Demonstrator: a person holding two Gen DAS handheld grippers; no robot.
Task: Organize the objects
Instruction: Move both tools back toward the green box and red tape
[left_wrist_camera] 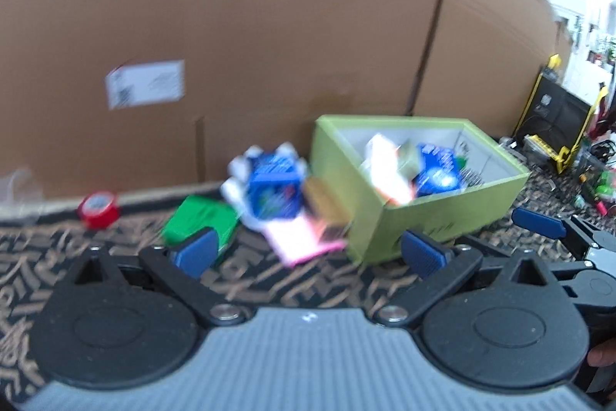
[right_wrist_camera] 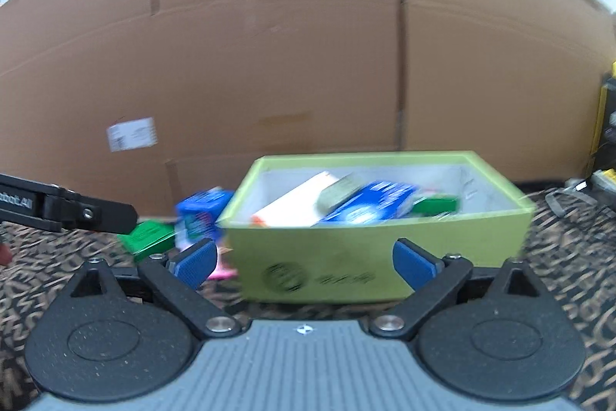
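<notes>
A light green box (left_wrist_camera: 442, 218) stands on the patterned carpet and holds a white-orange carton (left_wrist_camera: 385, 172), a blue packet (left_wrist_camera: 439, 172) and other small items. To its left lie a blue-white pack (left_wrist_camera: 269, 187), a green box (left_wrist_camera: 200, 218) and a pink flat pack (left_wrist_camera: 304, 241). My left gripper (left_wrist_camera: 308, 253) is open and empty, just short of these. My right gripper (right_wrist_camera: 304, 262) is open and empty in front of the green box (right_wrist_camera: 377, 257). The blue pack (right_wrist_camera: 200, 214) and small green box (right_wrist_camera: 148, 235) show left of it.
A large cardboard wall (left_wrist_camera: 269, 26) stands behind everything. A red tape roll (left_wrist_camera: 98, 208) lies at the far left by the wall. A black and yellow case (left_wrist_camera: 554, 118) and clutter sit at the right. The other gripper's finger (right_wrist_camera: 77, 212) reaches in from the left.
</notes>
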